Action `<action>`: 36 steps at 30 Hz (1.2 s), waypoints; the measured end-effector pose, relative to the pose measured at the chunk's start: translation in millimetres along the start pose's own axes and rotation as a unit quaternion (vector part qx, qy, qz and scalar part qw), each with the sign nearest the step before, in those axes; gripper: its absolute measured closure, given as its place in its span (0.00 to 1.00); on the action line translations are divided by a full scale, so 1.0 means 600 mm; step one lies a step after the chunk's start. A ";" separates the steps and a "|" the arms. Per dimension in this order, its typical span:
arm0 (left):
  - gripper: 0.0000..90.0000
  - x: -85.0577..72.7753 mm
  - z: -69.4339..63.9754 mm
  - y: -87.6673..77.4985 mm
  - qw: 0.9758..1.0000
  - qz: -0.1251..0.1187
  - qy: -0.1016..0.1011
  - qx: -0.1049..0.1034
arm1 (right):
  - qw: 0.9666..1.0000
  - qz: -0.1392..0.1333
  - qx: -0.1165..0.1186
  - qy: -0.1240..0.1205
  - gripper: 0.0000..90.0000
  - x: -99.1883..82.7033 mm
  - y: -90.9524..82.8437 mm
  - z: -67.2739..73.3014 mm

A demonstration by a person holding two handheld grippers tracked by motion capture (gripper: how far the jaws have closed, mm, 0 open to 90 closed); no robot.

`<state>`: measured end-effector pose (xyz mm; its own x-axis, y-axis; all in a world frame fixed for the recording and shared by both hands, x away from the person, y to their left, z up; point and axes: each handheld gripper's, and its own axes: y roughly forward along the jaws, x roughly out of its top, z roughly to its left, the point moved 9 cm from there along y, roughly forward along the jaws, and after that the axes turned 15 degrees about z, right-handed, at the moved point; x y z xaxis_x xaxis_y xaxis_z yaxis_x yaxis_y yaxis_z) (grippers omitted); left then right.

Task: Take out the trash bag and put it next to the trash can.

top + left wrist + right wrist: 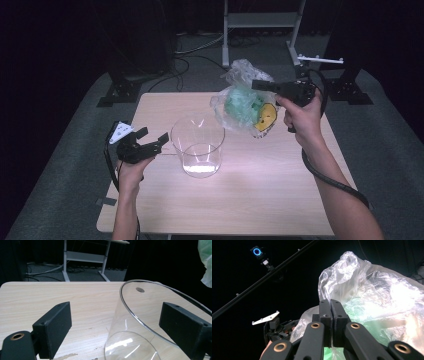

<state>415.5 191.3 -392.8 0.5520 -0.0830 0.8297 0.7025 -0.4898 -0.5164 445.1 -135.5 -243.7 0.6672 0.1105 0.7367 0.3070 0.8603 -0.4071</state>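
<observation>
Spreading across most of the high view, the pale wooden surface [260,200] carries one thing, a clear round container [198,146] standing upright near its middle with its mouth open to the top. Next in size is the plastic bag [242,102], crumpled and see-through, with green contents and a yellow patch showing through it; it hangs in the air above the far right part of the surface, up and to the right of the container and well apart from its rim.

Judging from this, the step in hand is carrying the bag across to the container, probably to drop or empty it inside. The next move calls for bringing the bag over the open mouth, lowering it until it clears the rim, and steadying the container so it does not tip or slide.

The right claw [262,85] is closed tight: in the right gripper view its jaws meet with a fold of the bag [372,307] pinched between them, and the bag's whole weight hangs from that pinch. The left claw [150,140] is spread wide, hovering low just left of the container. In the left gripper view its jaws straddle the near wall of the container [140,322], one outside and one seen through the clear wall; whether either touches it I cannot tell.
</observation>
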 end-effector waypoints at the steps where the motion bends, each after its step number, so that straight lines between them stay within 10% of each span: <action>1: 0.11 0.000 0.000 0.000 1.000 0.000 0.000 0.000 | 1.000 -0.001 -0.001 0.002 0.99 -0.001 -0.003 -0.003; 36: 0.11 -0.001 -0.001 0.002 1.000 0.000 -0.001 -0.005 | 0.998 0.004 -0.032 0.052 0.99 -0.053 -0.018 -0.094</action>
<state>415.7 190.1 -393.6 0.5532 -0.0803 0.8292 0.6981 -0.4985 -0.5140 459.0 -176.1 -293.1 0.7351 0.0615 0.6752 0.3424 0.8258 -0.4481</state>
